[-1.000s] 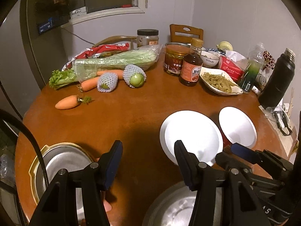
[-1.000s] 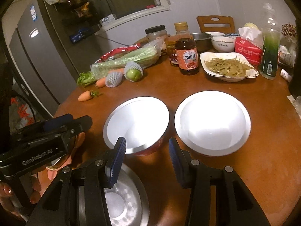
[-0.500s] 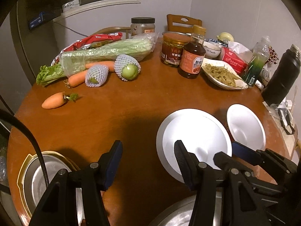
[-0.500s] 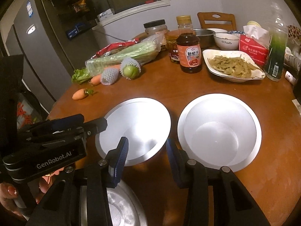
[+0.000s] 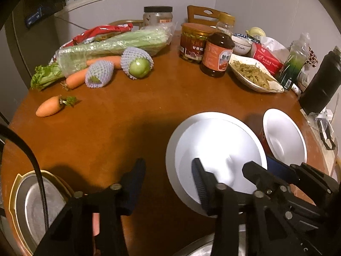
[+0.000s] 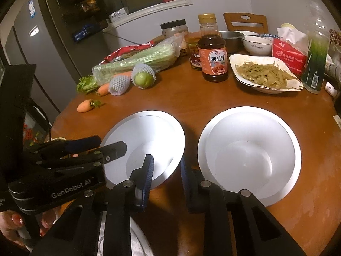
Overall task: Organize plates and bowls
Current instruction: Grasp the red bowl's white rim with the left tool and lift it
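A wide white dish (image 5: 215, 147) lies on the round wooden table (image 5: 132, 132), with a white bowl (image 5: 283, 136), red outside, to its right. My left gripper (image 5: 168, 183) straddles the dish's near-left rim, jaws closing, one pad over the dish and one over the table. In the right wrist view the same dish (image 6: 147, 134) sits left of the other white dish (image 6: 249, 155). My right gripper (image 6: 166, 172) straddles the left dish's near-right rim, jaws closing. I see no pad pressing. The left gripper's fingers (image 6: 116, 147) reach the dish's left rim.
Carrots (image 5: 49, 107), wrapped celery (image 5: 115, 44), netted fruit (image 5: 138, 64), jars, a sauce bottle (image 5: 218, 51) and a plate of food (image 5: 253, 76) crowd the far half. A gold-rimmed metal pot (image 5: 27, 204) sits near left, and a metal pan (image 6: 136, 241) lies below the grippers.
Both grippers have come forward and down onto the left dish. The right jaws have narrowed a lot, the left jaws a little.
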`<move>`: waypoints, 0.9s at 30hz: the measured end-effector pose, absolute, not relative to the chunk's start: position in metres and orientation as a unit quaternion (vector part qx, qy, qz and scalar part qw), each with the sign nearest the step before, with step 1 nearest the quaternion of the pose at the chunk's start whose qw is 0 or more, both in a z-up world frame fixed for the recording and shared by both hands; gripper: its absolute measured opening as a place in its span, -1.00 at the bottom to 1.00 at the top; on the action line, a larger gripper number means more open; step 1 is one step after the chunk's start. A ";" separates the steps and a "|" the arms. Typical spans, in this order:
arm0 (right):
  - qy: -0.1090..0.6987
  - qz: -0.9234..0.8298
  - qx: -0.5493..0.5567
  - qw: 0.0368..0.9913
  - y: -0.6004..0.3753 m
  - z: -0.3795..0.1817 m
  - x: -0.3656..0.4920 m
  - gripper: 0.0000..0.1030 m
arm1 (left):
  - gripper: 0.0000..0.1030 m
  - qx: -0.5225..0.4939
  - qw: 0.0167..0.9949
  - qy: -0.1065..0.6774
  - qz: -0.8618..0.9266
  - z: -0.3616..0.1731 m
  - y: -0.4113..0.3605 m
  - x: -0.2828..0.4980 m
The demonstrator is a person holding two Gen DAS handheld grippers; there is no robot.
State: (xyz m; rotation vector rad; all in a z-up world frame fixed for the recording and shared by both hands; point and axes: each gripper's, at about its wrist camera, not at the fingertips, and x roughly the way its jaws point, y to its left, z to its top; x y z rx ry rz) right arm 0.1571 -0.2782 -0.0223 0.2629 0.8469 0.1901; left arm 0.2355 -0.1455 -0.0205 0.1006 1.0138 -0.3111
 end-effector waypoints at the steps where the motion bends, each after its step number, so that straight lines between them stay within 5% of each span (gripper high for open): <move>1: 0.409 0.092 0.126 0.899 -0.278 -0.023 0.158 -0.49 | -0.36 0.045 0.862 0.482 -0.151 -0.021 -0.145 0.236; 4: 0.407 0.097 0.126 0.899 -0.277 -0.023 0.159 -0.50 | -0.57 0.046 0.860 0.482 -0.159 -0.024 -0.148 0.235; 27: 0.383 0.123 0.111 0.909 -0.264 -0.001 0.142 -0.51 | -0.58 0.041 0.878 0.454 -0.147 0.006 -0.131 0.201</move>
